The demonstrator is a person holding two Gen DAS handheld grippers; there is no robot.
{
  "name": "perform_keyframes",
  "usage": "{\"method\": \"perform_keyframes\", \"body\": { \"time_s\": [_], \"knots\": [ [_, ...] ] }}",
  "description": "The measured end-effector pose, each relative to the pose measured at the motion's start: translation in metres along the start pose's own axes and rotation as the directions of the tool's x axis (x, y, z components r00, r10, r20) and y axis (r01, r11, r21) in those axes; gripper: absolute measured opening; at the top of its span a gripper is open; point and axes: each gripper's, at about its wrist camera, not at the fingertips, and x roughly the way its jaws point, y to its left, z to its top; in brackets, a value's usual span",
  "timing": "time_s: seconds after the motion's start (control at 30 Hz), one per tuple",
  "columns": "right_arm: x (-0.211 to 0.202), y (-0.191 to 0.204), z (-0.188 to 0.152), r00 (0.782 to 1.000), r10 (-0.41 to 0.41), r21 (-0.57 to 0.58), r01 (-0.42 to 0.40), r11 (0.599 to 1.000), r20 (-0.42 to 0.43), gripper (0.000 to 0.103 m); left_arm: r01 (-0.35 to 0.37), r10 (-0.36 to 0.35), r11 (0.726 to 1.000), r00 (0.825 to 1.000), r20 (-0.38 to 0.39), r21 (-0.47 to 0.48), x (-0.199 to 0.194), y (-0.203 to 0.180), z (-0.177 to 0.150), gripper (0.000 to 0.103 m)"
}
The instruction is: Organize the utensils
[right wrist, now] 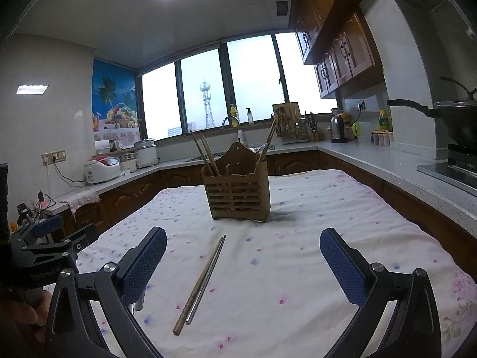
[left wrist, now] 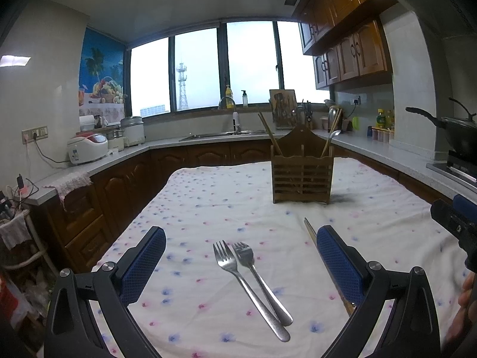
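Cloth [left wrist: 226, 197] patterned with small flowers covers the bench in the left wrist view, its far edge falling off toward the dark cabinets and its left edge dropping beside the counter; broad bare cloth lies between the near things and the wooden utensil holder [left wrist: 301, 176], which stands upright toward the far side with chopsticks and a spoon sticking out. The left gripper [left wrist: 241, 256] hovers with its fingers [left wrist: 143, 264] spread wide and empty. Two forks [left wrist: 253, 283] lie side by side between them, tines pointing away, handles crossing near the camera. A pair of chopsticks [left wrist: 310, 232] lies just beside the right-hand finger, partly hidden behind it. The right gripper's body shows at the right edge

From the right wrist, the cloth's right edge runs close to the counter with the wok [right wrist: 456, 119]. The right gripper [right wrist: 243, 256] is also released, fingers [right wrist: 342, 268] wide apart. The chopsticks lie slanted on the cloth nearer the left-hand finger, untouched, tips aimed toward the holder. The left gripper sits low at the left edge
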Motion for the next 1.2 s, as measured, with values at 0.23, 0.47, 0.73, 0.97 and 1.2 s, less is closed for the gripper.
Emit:
{"method": "perform_keyframes", "body": {
  "time_s": [0.23,0.47,0.73,0.97,1.2],
  "knots": [
    [0.001,-0.002,0.002,1.000,-0.004,0.000,0.004,1.000,-0.003,0.103,0.004,-0.004,1.000,1.000,-0.004,0.002,0.003,-0.002,0.002,0.102],
    [0.000,-0.005,0.005,1.000,-0.007,0.005,0.007,1.000,-0.002,0.103,0.009,-0.009,1.000,1.000,-0.008,0.003,0.005,-0.005,0.004,0.102],
    [0.005,-0.006,0.006,1.000,-0.012,0.009,0.012,1.000,-0.009,0.103,0.012,-0.012,1.000,1.000,-0.014,-0.002,0.007,-0.005,0.005,0.102],
    [0.014,-0.007,0.007,0.999,-0.018,0.014,0.018,1.000,-0.029,0.103,0.017,-0.018,1.000,0.999,-0.031,-0.016,0.014,-0.004,0.009,0.102],
    [0.019,-0.008,0.007,0.999,-0.019,0.023,0.020,1.000,-0.050,0.103,0.022,-0.023,1.000,0.999,-0.039,-0.021,0.016,-0.006,0.014,0.102]
  ]
}}
